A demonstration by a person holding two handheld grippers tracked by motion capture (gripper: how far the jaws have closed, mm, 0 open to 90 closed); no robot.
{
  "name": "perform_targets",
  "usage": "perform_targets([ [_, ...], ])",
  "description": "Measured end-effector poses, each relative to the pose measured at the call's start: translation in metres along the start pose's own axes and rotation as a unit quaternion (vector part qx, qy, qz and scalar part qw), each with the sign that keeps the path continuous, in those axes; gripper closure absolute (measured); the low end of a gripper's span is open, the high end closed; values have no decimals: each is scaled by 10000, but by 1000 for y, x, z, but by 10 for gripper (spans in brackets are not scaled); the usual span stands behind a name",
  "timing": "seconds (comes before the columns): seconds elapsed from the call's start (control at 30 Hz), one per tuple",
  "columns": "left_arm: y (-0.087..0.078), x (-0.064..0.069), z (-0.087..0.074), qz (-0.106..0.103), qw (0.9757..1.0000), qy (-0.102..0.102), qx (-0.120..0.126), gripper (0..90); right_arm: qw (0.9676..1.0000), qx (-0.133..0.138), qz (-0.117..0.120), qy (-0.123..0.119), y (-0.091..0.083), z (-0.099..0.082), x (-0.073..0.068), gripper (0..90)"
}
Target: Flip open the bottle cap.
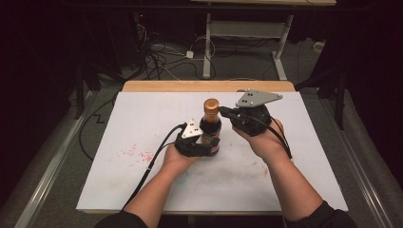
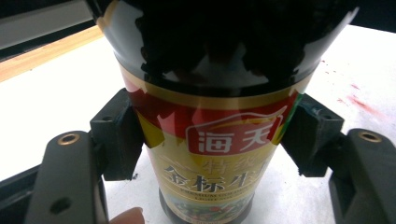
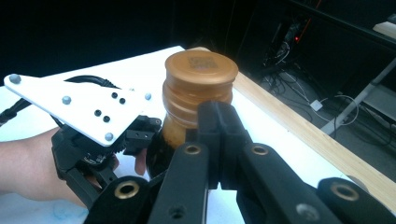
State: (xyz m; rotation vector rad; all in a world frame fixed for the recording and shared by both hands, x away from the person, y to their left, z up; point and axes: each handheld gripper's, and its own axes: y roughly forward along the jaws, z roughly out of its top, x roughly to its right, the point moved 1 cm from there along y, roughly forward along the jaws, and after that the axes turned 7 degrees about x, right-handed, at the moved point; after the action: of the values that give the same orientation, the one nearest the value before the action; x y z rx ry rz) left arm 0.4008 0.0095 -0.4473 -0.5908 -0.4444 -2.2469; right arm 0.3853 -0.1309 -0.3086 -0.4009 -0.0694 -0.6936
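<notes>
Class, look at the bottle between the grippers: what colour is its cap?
The cap is golden brown, clearest in the right gripper view.

In the left gripper view the bottle (image 2: pixel 219 140) is cut off by the top edge, so its neck and cap are out of frame, and its dark upper glass is too black to read. In the high view the left gripper (image 1: pixel 199 140) hides the bottle's lower body (the label there is too small to tell). In the right gripper view the right gripper (image 3: pixel 217 140) covers the neck below the brown cap (image 3: pixel 201 79), and its bottom edge cuts off the jaw arms.
</notes>
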Motion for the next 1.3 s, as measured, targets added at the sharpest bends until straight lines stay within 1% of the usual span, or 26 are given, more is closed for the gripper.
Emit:
perform_targets([
  [0.1,0,0,0,3,10000,6,9,287,10000,-14,9,-22,0,1,0,900],
  [0.17,0,0,0,17,10000,-45,57,287,10000,-30,12,-39,1,2,0,900],
  [0.27,0,0,0,16,10000,-33,56,288,10000,-7,23,-35,1,4,0,900],
  [0.5,0,0,0,22,10000,-44,60,288,10000,59,16,-35,1,7,0,900],
  [0.6,0,0,0,21,10000,-21,34,287,9999,118,5,25,2,7,0,900],
  [0.83,-1,-1,0,14,10000,-2,12,287,9998,177,-7,5,2,9,-1,900],
  [1.07,0,-1,0,28,10000,-29,42,287,9997,246,-40,7,3,12,-1,900],
  [1.13,-1,-1,0,27,10000,1,20,288,9996,280,-13,20,3,13,-1,900],
  [1.17,0,0,-1,38,9999,-49,83,287,9996,292,-25,6,4,14,-2,900],
  [1.3,-1,0,0,36,10000,-43,54,287,9995,311,-18,11,5,15,-2,900],
])
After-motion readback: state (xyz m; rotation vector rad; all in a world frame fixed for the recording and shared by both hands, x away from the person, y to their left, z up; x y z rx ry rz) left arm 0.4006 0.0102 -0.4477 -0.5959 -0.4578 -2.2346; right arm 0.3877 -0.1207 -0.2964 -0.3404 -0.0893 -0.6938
